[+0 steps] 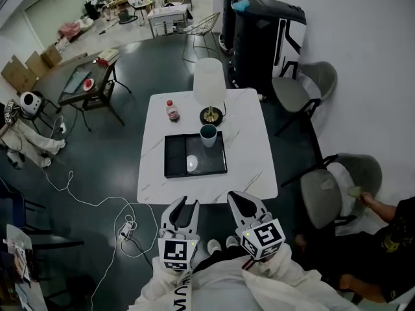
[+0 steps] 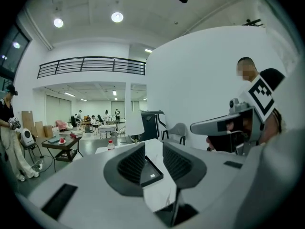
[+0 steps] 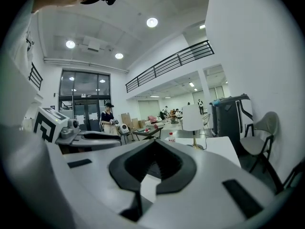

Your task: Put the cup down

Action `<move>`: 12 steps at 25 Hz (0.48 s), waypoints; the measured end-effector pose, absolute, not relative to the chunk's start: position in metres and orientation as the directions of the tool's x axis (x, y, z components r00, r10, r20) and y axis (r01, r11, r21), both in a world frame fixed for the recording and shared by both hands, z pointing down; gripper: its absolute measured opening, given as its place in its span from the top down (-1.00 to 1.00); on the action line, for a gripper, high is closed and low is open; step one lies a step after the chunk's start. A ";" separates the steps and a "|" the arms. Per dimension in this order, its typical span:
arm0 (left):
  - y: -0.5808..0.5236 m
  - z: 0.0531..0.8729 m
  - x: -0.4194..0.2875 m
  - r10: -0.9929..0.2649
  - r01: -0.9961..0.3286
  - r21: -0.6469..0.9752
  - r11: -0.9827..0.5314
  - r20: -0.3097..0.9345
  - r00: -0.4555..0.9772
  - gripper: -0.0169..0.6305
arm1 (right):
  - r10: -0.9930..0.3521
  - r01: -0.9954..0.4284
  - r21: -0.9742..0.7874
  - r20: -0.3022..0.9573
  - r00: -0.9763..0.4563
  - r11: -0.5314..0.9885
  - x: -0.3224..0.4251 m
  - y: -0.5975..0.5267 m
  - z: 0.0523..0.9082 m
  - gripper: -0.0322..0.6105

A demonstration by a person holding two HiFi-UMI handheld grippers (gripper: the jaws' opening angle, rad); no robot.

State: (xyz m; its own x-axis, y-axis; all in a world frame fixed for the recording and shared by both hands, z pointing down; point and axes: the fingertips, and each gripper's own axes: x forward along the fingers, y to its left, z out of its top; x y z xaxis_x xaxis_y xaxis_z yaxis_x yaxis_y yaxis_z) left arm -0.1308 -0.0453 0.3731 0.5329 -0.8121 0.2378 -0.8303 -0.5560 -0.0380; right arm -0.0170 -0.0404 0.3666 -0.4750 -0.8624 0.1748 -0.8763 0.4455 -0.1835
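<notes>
A teal cup (image 1: 208, 135) stands upright at the far right corner of the black tray (image 1: 175, 157) on the white table (image 1: 249, 154). A small white object (image 1: 192, 163) lies in the tray. Both grippers hover short of the table's near edge, well apart from the cup. My left gripper (image 1: 186, 206) (image 2: 153, 149) is open with a narrow gap; only the tray (image 2: 153, 171) shows through it, and nothing is between the pads. My right gripper (image 1: 238, 199) (image 3: 152, 144) has its tips together and holds nothing.
A white-shaded lamp (image 1: 209, 89) and a small bottle (image 1: 172, 111) stand behind the tray. Grey chairs (image 1: 295, 89) (image 1: 331, 190) line the table's right side, with a seated person's hand (image 1: 371, 201) beyond. Black machines (image 1: 262, 34) stand at the back. A power strip and cable (image 1: 126, 229) lie on the floor at left.
</notes>
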 end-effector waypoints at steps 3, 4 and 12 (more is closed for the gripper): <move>-0.044 0.372 -0.128 -0.821 -0.840 -0.044 -0.541 0.245 0.516 0.58 | -0.856 -0.872 -0.183 0.183 -0.484 0.454 -0.009 -0.039 0.366 0.88; -0.043 0.371 -0.127 -0.825 -0.844 -0.043 -0.534 0.245 0.509 0.64 | -0.853 -0.869 -0.183 0.184 -0.489 0.459 -0.007 -0.038 0.365 0.88; -0.033 0.354 -0.110 -0.851 -0.863 -0.050 -0.503 0.202 0.485 0.91 | -0.836 -0.847 -0.182 0.155 -0.526 0.499 0.003 -0.035 0.352 0.89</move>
State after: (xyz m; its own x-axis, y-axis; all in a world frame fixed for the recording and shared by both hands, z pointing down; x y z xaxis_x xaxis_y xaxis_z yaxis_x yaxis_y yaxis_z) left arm -0.1098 -0.0331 0.3543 0.4849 -0.8510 0.2016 -0.8625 -0.5034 -0.0505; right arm 0.0033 -0.0349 0.3519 -0.5264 -0.8359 0.1554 -0.8470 0.4994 -0.1824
